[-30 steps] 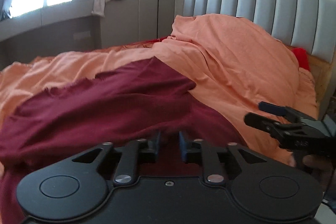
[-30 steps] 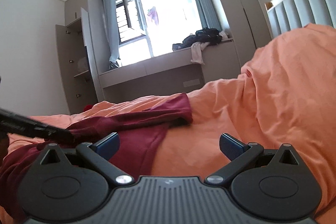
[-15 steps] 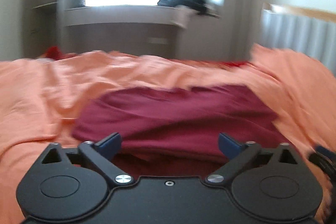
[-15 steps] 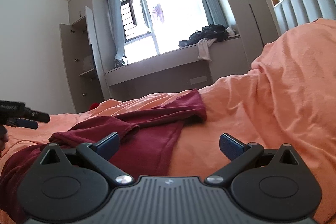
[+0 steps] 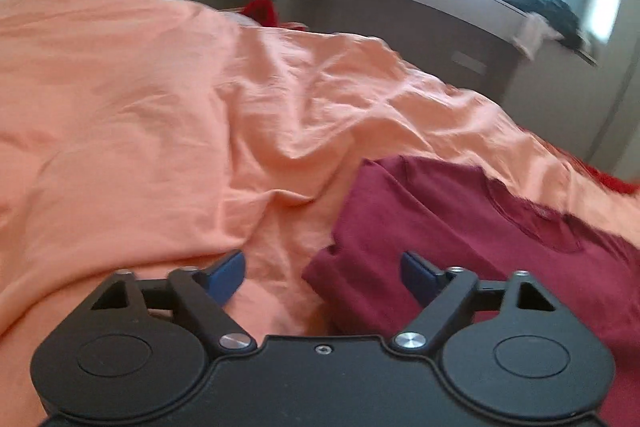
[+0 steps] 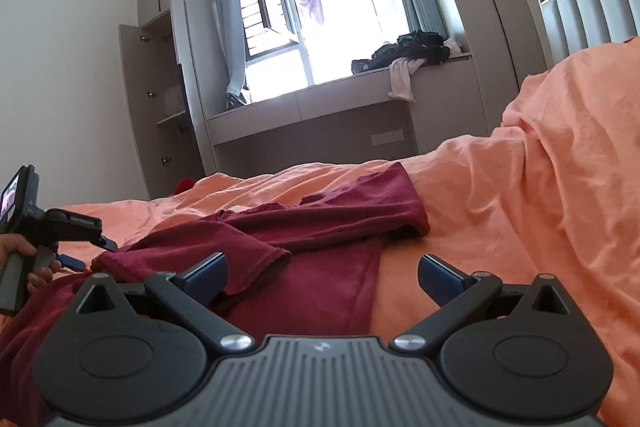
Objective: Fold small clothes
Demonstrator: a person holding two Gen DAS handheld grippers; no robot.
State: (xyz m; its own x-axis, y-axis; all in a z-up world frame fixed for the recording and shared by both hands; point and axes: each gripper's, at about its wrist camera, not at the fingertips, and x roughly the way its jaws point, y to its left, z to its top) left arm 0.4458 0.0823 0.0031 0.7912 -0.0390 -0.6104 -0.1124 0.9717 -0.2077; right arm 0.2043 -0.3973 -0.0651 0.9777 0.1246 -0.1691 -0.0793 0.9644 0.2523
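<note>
A dark red shirt (image 5: 472, 227) lies partly folded on the orange bed cover (image 5: 160, 107). In the left wrist view my left gripper (image 5: 322, 273) is open and empty, low over the shirt's left edge, where a folded corner lies between the fingertips. In the right wrist view the shirt (image 6: 320, 227) lies crumpled with a sleeve folded over. My right gripper (image 6: 322, 277) is open and empty just above the shirt's near part. The left gripper also shows at the far left of the right wrist view (image 6: 86, 253), held in a hand.
The orange cover (image 6: 540, 207) rises in a mound to the right. A window bench (image 6: 340, 107) with dark clothes (image 6: 408, 53) stands beyond the bed. An open wardrobe (image 6: 160, 99) is at the left, a padded headboard (image 6: 592, 7) at the right.
My left gripper has let go of the shirt, opened, and swung left to the shirt's left edge. My right gripper stays open and has moved slightly.
</note>
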